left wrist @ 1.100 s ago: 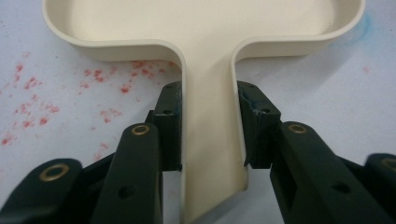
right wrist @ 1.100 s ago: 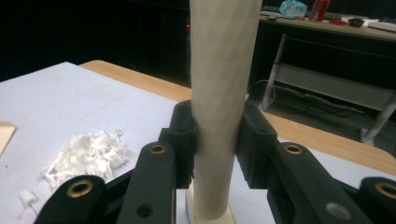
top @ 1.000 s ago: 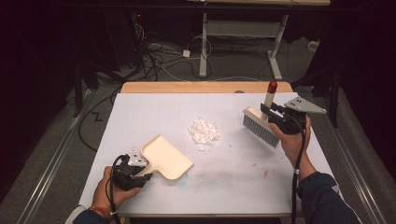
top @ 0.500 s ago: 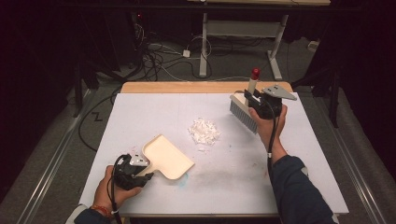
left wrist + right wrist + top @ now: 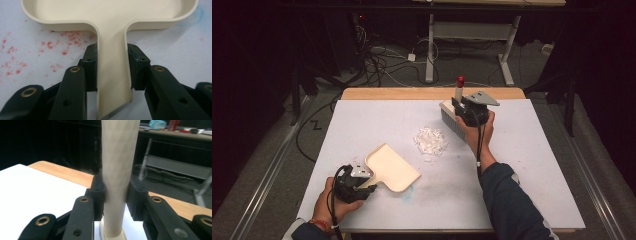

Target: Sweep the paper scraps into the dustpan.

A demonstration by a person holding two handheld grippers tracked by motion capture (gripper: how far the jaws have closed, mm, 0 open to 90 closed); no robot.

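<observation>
On white tabletop (image 5: 532, 165), small white scrap pile (image 5: 430, 141) is lying between R gripper (image 5: 463, 111), clamping upright cream red-tipped brush (image 5: 451, 116) just beyond it, & L gripper (image 5: 362, 184), gripping flat cream plastic dustpan (image 5: 392, 167) w/ mouth facing pile.

Scraps (image 5: 430, 141) between dustpan (image 5: 392, 168) left, brush (image 5: 452, 120) right.

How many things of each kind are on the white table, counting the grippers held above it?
Cream plastic dustpan: 1
Cream brush with red-tipped handle: 1
Pile of white paper scraps: 1
Black two-jaw grippers, left gripper and right gripper: 2
Total: 5
</observation>
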